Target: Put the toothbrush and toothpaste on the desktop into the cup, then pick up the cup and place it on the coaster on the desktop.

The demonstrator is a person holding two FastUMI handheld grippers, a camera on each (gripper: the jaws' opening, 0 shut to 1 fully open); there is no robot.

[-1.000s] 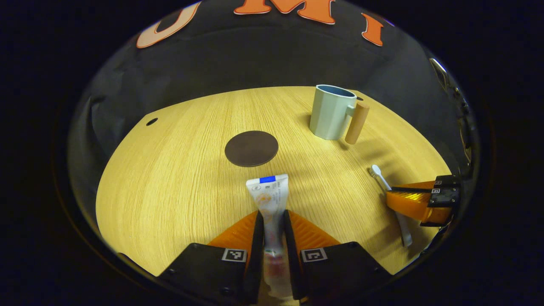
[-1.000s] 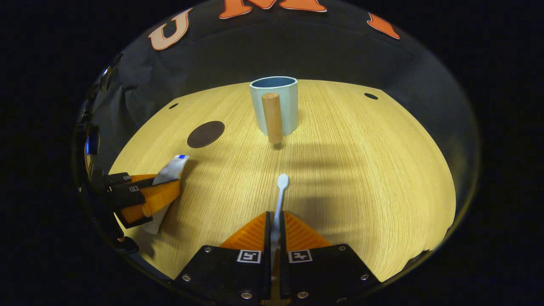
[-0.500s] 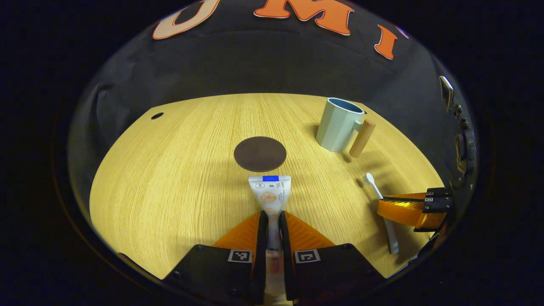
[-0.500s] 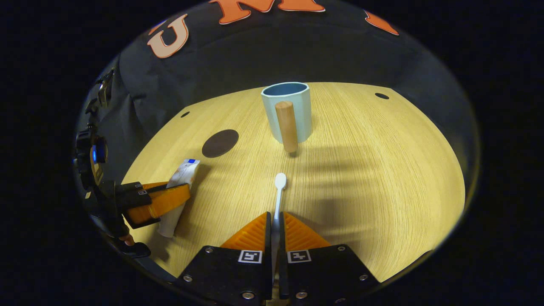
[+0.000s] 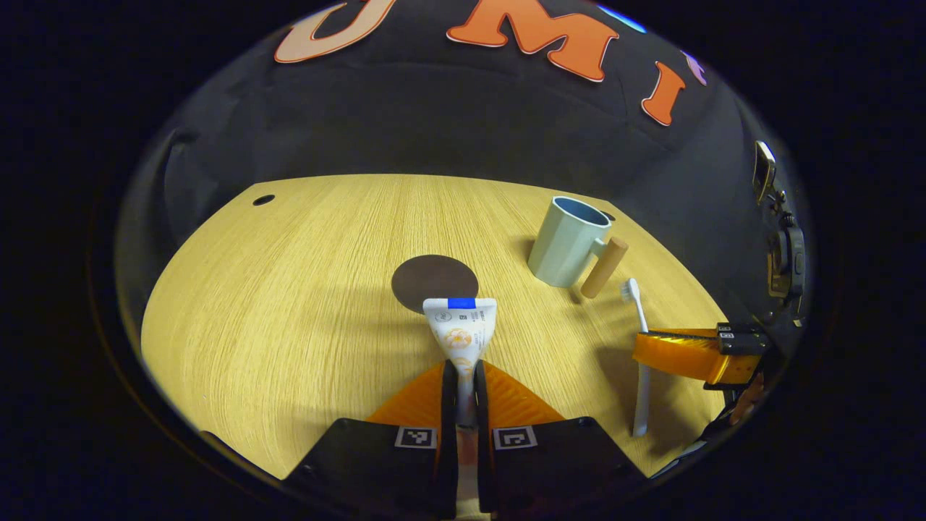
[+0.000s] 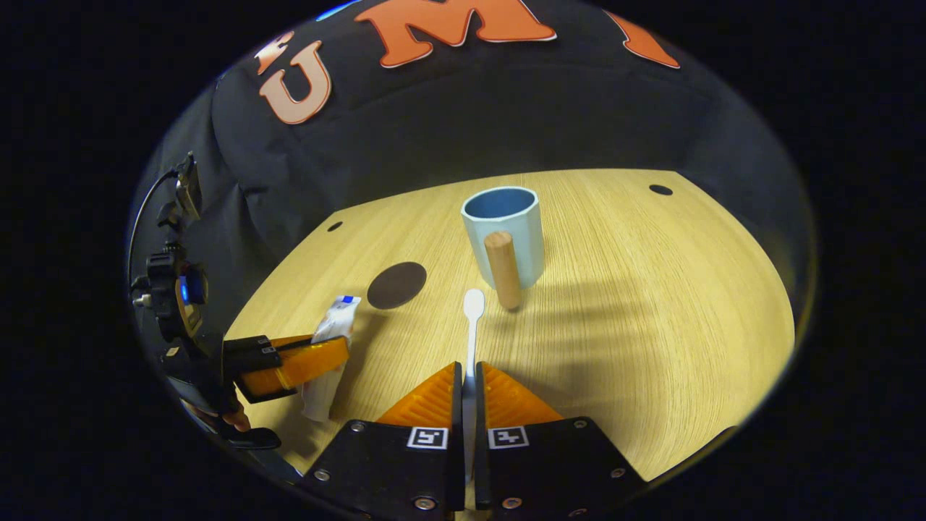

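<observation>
My left gripper (image 5: 463,373) is shut on a white toothpaste tube (image 5: 460,329), held lifted over the wooden desktop (image 5: 289,304) with its flat crimped end pointing forward. My right gripper (image 6: 468,373) is shut on a white toothbrush (image 6: 473,322), head forward, raised off the desk. A pale blue cup (image 6: 506,231) with a wooden handle (image 6: 503,269) stands upright just beyond the brush head; in the left gripper view the cup (image 5: 566,242) is at the right. The dark round coaster (image 5: 432,282) lies beyond the tube. The right gripper (image 5: 684,354) with the toothbrush (image 5: 640,347) appears at the right of the left gripper view.
The left gripper (image 6: 289,365) with the toothpaste tube (image 6: 329,354) and a hand behind it sit at the left of the right gripper view. Small dark holes (image 5: 263,200) (image 6: 660,189) mark the desk's far corners. The black cloth wall rises right behind the desk.
Both grippers have risen off the desk, carrying the tube and the brush. The left jaws closed tighter on the tube. The right gripper has moved closer to the cup.
</observation>
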